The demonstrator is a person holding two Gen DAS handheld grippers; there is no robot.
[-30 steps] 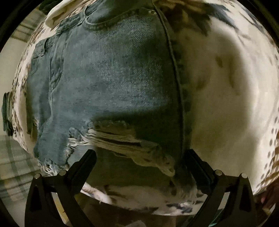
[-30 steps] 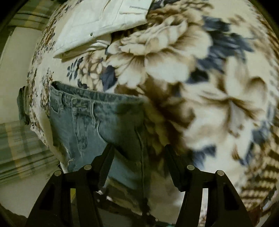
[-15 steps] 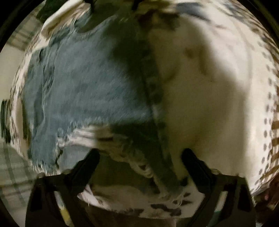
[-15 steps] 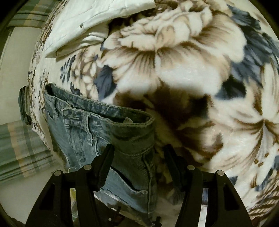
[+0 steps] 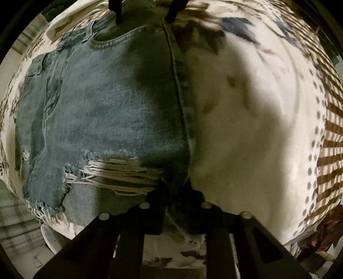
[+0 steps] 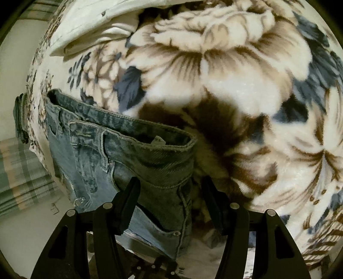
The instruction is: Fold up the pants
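Blue denim shorts [image 5: 103, 111] with a frayed, ripped hem lie flat on a floral blanket [image 5: 246, 107]. My left gripper [image 5: 178, 193] is shut on the shorts' hem corner by the side seam. In the right wrist view the waistband end of the shorts [image 6: 137, 154] lies below my right gripper [image 6: 171, 191], which is open and straddles the waistband corner and side seam. The right gripper's fingers [image 5: 118, 8] show at the top of the left wrist view, over the waistband.
A folded cream garment [image 6: 90, 23] lies on the blanket [image 6: 235, 64] beyond the shorts. The bed's left edge drops to a pale floor [image 6: 19, 225] with a green plaid cloth [image 6: 19, 171]. A brown striped blanket border [image 5: 330, 154] runs on the right.
My left gripper has closed on the hem corner of the shorts. My right gripper has moved down and nearer to the waistband corner, still open.
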